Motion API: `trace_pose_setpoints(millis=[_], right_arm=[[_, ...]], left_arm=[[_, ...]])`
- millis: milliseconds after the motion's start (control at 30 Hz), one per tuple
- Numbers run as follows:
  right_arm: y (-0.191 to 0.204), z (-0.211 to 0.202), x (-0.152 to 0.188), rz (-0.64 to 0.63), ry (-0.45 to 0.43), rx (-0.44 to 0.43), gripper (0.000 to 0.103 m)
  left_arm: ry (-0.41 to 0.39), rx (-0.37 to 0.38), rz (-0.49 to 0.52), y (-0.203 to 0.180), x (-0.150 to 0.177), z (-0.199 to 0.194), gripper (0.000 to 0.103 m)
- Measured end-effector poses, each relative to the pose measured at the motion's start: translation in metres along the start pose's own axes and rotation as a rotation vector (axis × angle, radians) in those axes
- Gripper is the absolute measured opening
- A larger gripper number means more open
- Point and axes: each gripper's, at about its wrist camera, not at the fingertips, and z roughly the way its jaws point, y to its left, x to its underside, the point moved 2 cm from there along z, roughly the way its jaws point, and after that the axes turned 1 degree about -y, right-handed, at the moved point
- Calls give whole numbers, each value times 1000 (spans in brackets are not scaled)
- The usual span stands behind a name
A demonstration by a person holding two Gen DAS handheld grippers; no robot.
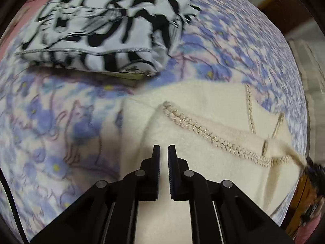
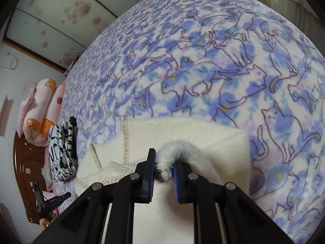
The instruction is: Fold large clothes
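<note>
My right tongs (image 2: 164, 163) pinch the cream fleece garment's (image 2: 189, 134) fuzzy fold; my left tongs (image 1: 163, 149), nearly closed and empty, hover above its braided edge (image 1: 205, 131).

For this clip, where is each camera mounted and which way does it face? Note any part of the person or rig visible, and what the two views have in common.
Left wrist: on the left gripper, aimed steeply down at the cream garment and folded black-and-white garment; own jaws nearly shut, empty.
Right wrist: on the right gripper, aimed down across the cat-print blanket; jaws pinch a fluffy cream fold; a hand and another gripper show bottom left.
Shared: cream garment, black-and-white garment, blanket.
</note>
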Motion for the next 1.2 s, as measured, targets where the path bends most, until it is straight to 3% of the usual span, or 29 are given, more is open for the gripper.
trace_pose_setpoints(millis=[133,267,367,567,633,667,700,800,900,1000,1200], right_arm=[[-2,5,0,-6,11,9,14],[-4,11,1,-3,21,23,14],[-3,14,1,-4,27,33,14],[-4,16,1,4,31,35,14],[-4,17,1,1,31,38,14],[-3,17,2,2,30,40,14],[-3,16,3,3,28,42,14],[-3,16,3,5,25,41,15],[-1,13,3,12,15,44,14],[3,6,3,12,-8,43,14],[11,-7,-5,4,-52,-3,14]], left_arm=[[12,-9,117,-4,-10,18,23],[68,39,182,-7,-22,30,56],[106,5,267,-10,-30,43,59],[192,135,344,-10,-43,64,59],[201,167,335,-7,-47,68,58],[194,178,330,-6,-48,68,51],[185,182,329,-6,-46,67,34],[141,131,321,-14,-38,57,10],[69,86,260,-26,-31,40,7],[-17,94,193,-31,-26,18,6],[-184,29,181,-37,-23,-30,6]])
